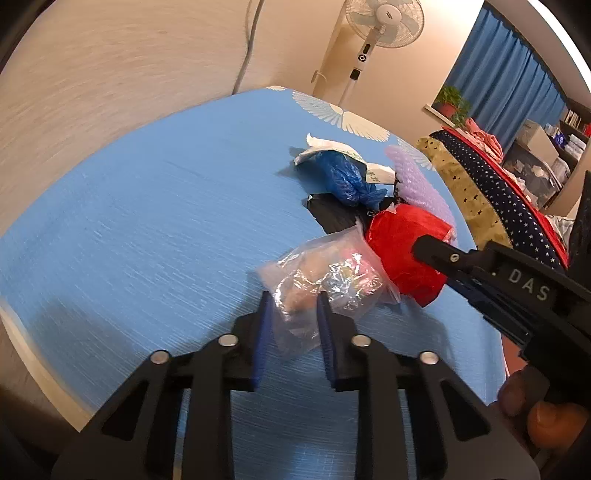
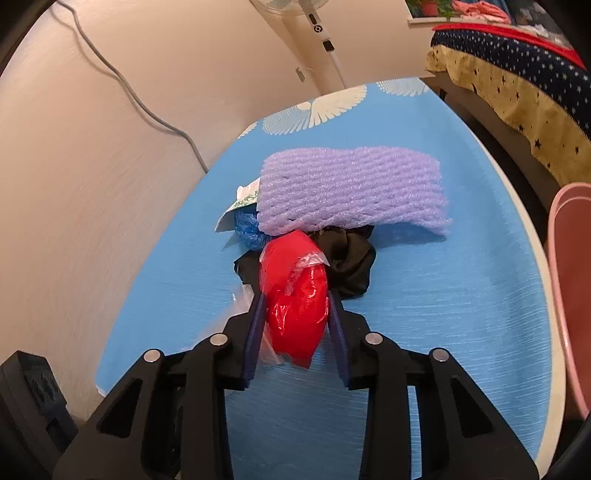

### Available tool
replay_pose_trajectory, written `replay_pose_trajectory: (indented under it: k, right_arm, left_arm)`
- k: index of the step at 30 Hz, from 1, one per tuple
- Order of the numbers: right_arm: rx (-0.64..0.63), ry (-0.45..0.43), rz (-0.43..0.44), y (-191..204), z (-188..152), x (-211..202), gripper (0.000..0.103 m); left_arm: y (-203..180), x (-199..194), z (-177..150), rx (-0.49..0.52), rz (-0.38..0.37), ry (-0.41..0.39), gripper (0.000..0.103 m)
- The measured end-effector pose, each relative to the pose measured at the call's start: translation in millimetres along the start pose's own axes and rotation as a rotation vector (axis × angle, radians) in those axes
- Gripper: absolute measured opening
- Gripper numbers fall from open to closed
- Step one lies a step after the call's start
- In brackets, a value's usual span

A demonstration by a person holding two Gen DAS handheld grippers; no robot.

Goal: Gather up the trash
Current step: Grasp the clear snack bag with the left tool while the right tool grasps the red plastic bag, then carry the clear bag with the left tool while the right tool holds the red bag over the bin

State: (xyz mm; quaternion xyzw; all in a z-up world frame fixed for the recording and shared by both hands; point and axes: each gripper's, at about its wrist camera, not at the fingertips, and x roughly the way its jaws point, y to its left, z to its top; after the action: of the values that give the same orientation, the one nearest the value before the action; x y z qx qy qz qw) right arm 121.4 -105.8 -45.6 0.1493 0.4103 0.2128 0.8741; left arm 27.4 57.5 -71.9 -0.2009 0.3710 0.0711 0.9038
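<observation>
A pile of trash lies on the blue table (image 1: 147,221). My left gripper (image 1: 293,301) is shut on a clear plastic bag (image 1: 325,284) at the pile's near edge. My right gripper (image 2: 295,306) is shut on a red plastic bag (image 2: 295,291), which also shows in the left wrist view (image 1: 402,243). Behind them lie a crumpled blue bag (image 1: 347,181), a black bag (image 2: 351,258), a purple foam net sleeve (image 2: 351,188) and a white printed wrapper (image 1: 325,146).
A wall with a grey cable (image 2: 110,74) runs along the table's left. A standing fan (image 1: 380,26) is behind the table. A bed with star-pattern cloth (image 2: 517,74) is at the right. A pink chair edge (image 2: 572,277) sits by the table's right rim.
</observation>
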Motion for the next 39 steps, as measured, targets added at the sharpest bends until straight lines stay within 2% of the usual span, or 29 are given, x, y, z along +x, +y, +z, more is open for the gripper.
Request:
replay_pose_trajectory:
  k: [3, 7, 19, 32, 39]
  right_arm:
    - [-0.012, -0.02, 0.0, 0, 1, -11, 0.031]
    - [-0.028, -0.054, -0.013, -3, 3, -29, 0.03]
    - [-0.066, -0.186, -0.125, -21, 3, -91, 0.03]
    - [-0.082, -0.293, -0.278, -41, -2, -149, 0.03]
    - [-0.083, -0.327, -0.389, -53, -1, -169, 0.03]
  left_arm:
    - [-2, -3, 2, 0.011, -0.002, -0.009, 0.007]
    - [-7, -13, 7, 0.038, 0.004, -0.049, 0.004]
    - [-29, -42, 13, 0.115, 0.022, -0.14, 0.003]
    - [-60, -67, 14, 0.193, -0.048, -0.213, 0.003]
    - [-82, -70, 13, 0.237, -0.089, -0.231, 0.003]
